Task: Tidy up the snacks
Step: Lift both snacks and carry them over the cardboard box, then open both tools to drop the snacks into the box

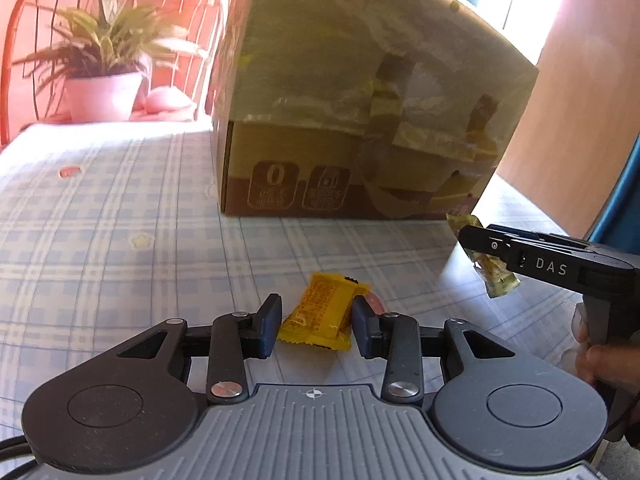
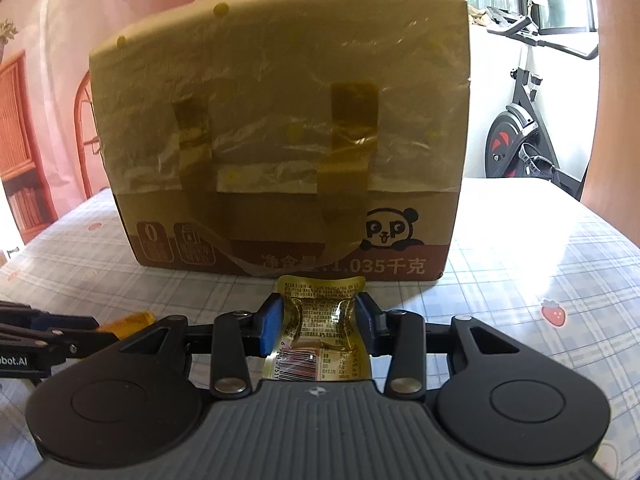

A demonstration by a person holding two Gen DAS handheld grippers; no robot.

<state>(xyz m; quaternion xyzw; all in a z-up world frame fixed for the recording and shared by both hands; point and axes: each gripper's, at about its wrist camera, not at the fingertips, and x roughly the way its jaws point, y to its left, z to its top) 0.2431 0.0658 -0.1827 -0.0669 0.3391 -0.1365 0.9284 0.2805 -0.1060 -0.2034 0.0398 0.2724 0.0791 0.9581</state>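
The gold snack packet [image 2: 316,332] is pinched in the right gripper [image 2: 320,320] jaws, lifted before the cardboard box [image 2: 280,120]. The yellow snack packet [image 1: 320,312] lies on the counter [image 1: 120,220] between the left gripper [image 1: 316,320] jaws, which sit narrowly apart, touching or nearly so; I judge neither is boxed yet

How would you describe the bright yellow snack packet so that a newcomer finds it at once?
Start at the big taped cardboard box on the checked tablecloth. In front of it, the yellow packet sits between the left gripper fingers. Unlike the crumpled golden packet in the right gripper, it is bright, opaque yellow.
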